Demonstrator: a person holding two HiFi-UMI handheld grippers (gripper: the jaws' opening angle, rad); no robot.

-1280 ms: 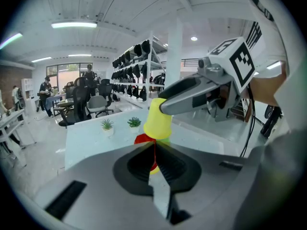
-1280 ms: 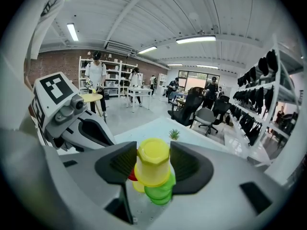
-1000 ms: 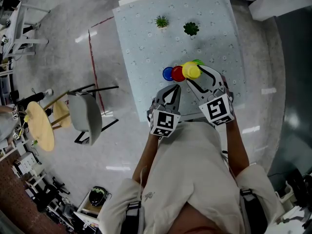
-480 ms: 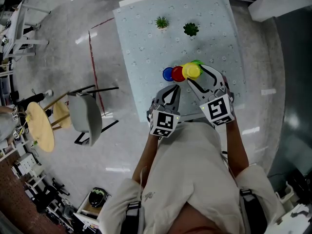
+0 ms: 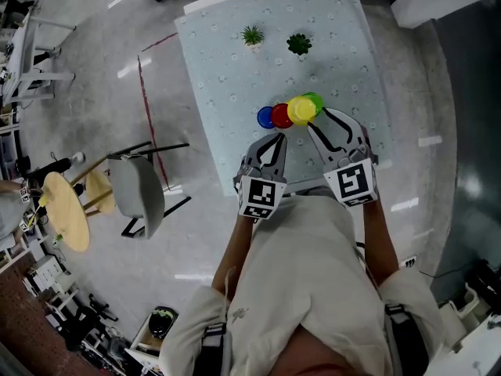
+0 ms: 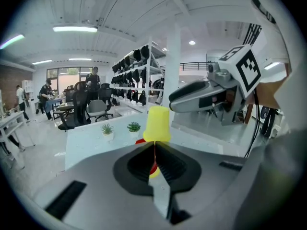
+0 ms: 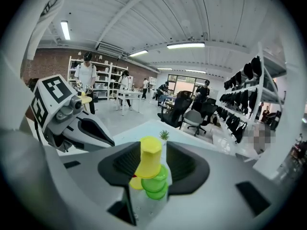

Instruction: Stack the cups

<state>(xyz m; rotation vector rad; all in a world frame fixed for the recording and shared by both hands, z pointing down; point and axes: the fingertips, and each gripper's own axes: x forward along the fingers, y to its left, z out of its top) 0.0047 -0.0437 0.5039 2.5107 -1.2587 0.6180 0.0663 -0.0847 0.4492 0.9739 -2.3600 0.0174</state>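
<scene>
Head view has both grippers angled down, side by side over the counter's (image 5: pixel 235 69) near edge. The left gripper (image 5: pixel 274 137), jaws together and empty, faces the red cup (image 5: pixel 282 117). The right gripper (image 5: pixel 325 122) faces the yellow cup (image 7: pixel 149 158), which sits upturned and tilted on the green cup (image 7: pixel 156 186). Its jaws have just been closing and now stand narrower than a second ago, drawn back off the yellow cup and pinching nothing.

Two potted plants (image 5: pixel 252 35) on patterned table (image 5: pixel 227 77); grey chair (image 5: pixel 135 194) nearby.

Cup row (image 5: pixel 288 113) blocks table (image 5: pixel 219 69) middle (plants (image 5: pixel 252 35) beyond).
</scene>
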